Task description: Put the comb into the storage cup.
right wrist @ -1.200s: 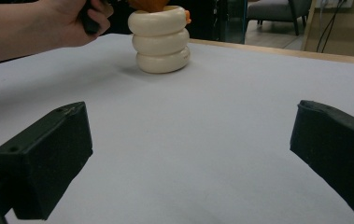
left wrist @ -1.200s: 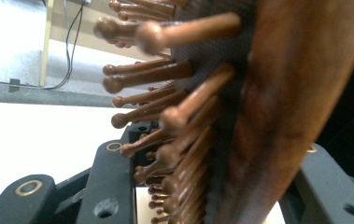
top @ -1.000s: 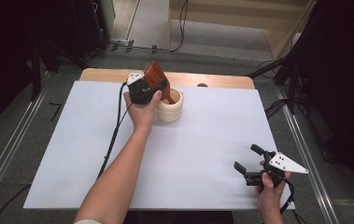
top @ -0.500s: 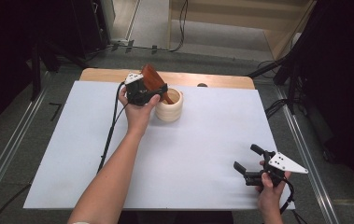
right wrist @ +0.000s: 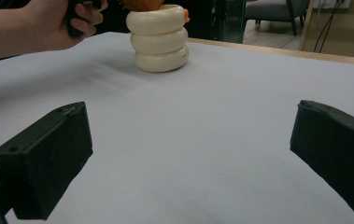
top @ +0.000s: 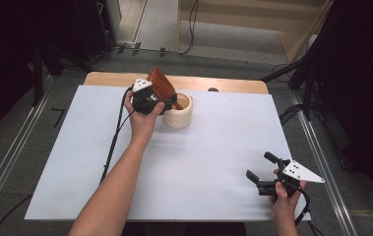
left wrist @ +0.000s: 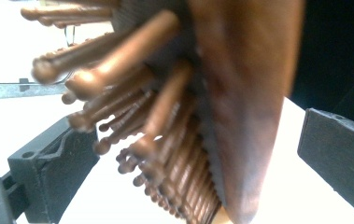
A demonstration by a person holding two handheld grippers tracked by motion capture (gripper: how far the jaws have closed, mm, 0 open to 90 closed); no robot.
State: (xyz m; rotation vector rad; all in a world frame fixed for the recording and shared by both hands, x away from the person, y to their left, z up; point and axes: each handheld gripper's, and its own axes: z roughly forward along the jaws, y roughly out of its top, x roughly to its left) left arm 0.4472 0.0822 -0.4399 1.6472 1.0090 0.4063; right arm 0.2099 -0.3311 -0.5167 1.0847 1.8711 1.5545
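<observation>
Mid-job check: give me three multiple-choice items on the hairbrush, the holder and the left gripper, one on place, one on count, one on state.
1. Where does the wooden hairbrush stand?
A. flat on the table
B. in the cream holder
C. in the right gripper

2. How many stacked rings form the holder?
A. one
B. three
C. five

3. The left gripper is:
A. open around the brush
B. shut on it
C. shut on the holder

Answers: 1 B, its lower end sits inside the holder; 2 B, the right gripper view shows three; 3 A, both jaws stand clear of it.
</observation>
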